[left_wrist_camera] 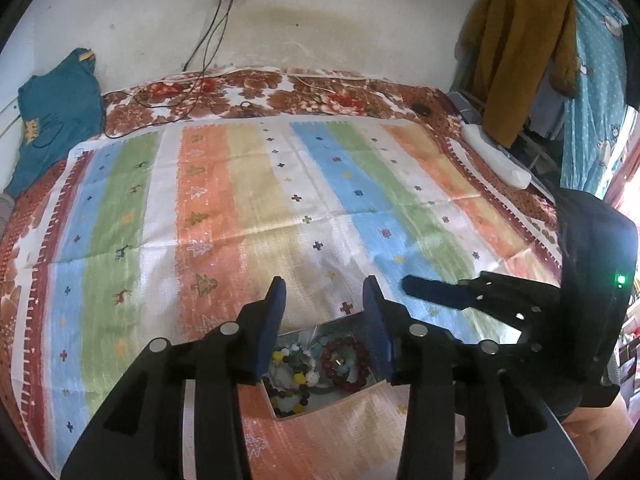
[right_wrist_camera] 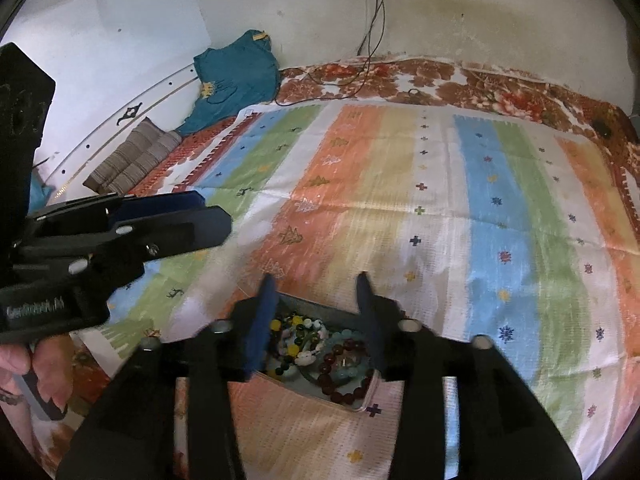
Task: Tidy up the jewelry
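Note:
A shallow metal box (left_wrist_camera: 289, 414) (right_wrist_camera: 308, 308) full of bead bracelets lies on the striped cloth near its front edge. A dark red bead bracelet (left_wrist_camera: 345, 364) (right_wrist_camera: 340, 376) lies at its right side; mixed yellow, white and dark beads (left_wrist_camera: 294, 376) (right_wrist_camera: 296, 336) fill the left. My left gripper (left_wrist_camera: 325, 294) is open and empty, hovering over the box. My right gripper (right_wrist_camera: 316, 288) is open and empty, also above the box. Each gripper shows in the other's view, the right one (left_wrist_camera: 436, 292) and the left one (right_wrist_camera: 200, 216).
The striped cloth (left_wrist_camera: 280, 208) (right_wrist_camera: 460, 200) covers a bed with a floral sheet (left_wrist_camera: 280, 92). Cables (left_wrist_camera: 200, 60) run from a wall socket onto the bed. A teal shirt (left_wrist_camera: 56, 112) lies far left, a white power strip (left_wrist_camera: 496, 156) at the right edge, clothes (left_wrist_camera: 520, 48) hang at right.

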Available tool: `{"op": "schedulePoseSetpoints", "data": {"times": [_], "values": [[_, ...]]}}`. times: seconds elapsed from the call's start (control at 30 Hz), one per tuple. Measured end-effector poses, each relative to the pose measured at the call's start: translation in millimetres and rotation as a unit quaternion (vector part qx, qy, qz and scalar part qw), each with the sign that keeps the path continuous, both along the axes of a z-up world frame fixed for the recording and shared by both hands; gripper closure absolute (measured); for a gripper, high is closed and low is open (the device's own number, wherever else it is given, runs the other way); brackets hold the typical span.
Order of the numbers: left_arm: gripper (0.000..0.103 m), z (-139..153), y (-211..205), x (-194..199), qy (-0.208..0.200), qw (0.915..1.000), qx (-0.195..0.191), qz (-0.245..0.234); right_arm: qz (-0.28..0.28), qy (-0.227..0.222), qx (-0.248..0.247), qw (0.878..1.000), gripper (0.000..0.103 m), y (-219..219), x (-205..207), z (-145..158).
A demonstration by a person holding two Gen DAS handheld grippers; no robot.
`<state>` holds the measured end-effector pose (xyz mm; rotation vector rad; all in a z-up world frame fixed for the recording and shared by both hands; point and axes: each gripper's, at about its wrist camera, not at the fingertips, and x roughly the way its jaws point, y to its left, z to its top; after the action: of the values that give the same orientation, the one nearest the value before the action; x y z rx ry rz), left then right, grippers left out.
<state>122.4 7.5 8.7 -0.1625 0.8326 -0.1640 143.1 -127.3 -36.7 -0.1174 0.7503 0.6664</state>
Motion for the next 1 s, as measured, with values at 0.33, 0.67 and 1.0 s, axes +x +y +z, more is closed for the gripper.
{"op": "schedulePoseSetpoints", "data": {"times": [0.33,0.67,1.0], "values": [[0.057,1,7,-26,-0.004,1.0000,0.003,0.007,-0.015,-0.018,0.004,1.000,0.041,-20,-14,6],[0.038,-6,6,-53,-0.005,0.9998,0.018,0.009,-0.010,-0.031,0.013,0.999,0.028,-35,-30,9],[0.008,-13,-6,-79,-0.015,0.9984,0.055,0.001,-0.005,-0.042,0.017,0.999,0.009,-51,-50,7]]}}
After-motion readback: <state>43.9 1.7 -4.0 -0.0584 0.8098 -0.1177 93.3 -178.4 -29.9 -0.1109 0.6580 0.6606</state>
